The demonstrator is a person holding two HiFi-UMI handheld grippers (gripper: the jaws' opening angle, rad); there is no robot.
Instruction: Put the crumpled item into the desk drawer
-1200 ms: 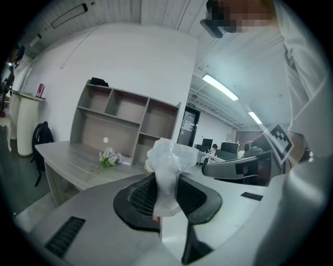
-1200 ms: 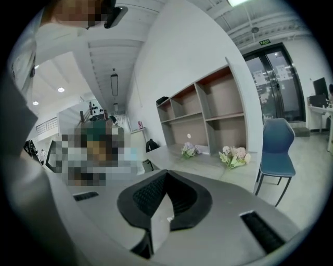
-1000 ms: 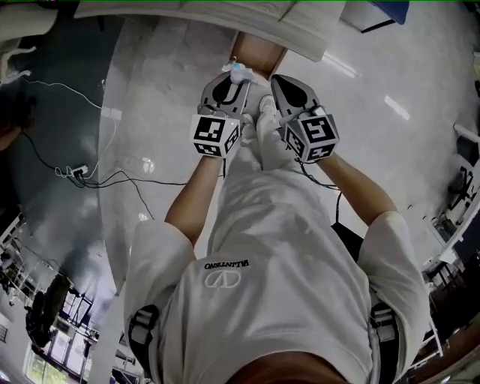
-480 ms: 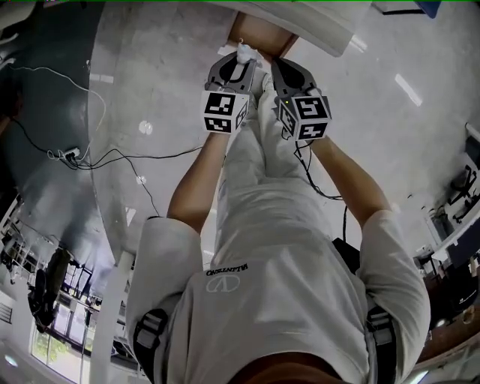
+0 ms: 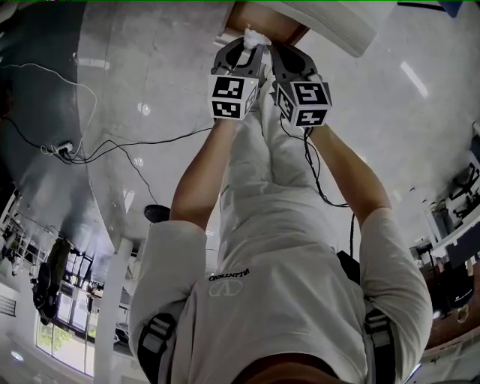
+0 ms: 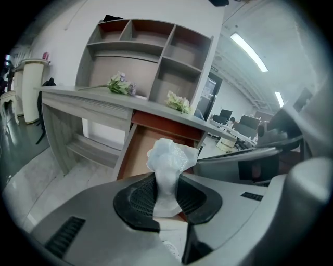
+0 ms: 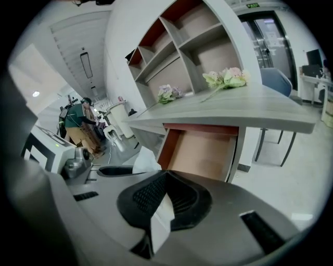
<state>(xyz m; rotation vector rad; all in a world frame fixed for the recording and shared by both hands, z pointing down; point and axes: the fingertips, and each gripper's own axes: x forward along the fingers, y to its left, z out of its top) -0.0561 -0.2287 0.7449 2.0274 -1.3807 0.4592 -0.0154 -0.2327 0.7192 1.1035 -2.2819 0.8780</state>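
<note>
A crumpled white tissue (image 6: 169, 161) stands up from between the dark pads of my left gripper (image 6: 167, 195), which is shut on it. In the head view the tissue (image 5: 255, 36) pokes out ahead of the left gripper (image 5: 238, 56), right at the front edge of the open brown desk drawer (image 5: 259, 19). The drawer (image 6: 143, 150) stands pulled out under the grey desk top, its wooden bottom bare. My right gripper (image 7: 165, 193) is shut with nothing in it, close beside the left one. The tissue (image 7: 145, 162) also shows at its left, in front of the drawer (image 7: 203, 153).
A grey desk (image 6: 78, 93) with a shelf unit (image 6: 151, 52) above carries two bunches of artificial flowers (image 6: 120, 83). Cables (image 5: 90, 154) run over the shiny floor to my left. A chair (image 7: 278, 83) stands beyond the desk's right end. A person stands by the equipment at far left (image 7: 78, 122).
Both grippers have moved forward toward the drawer, side by side, with the tissue still in the left one. The drawer front is now right at their tips.
</note>
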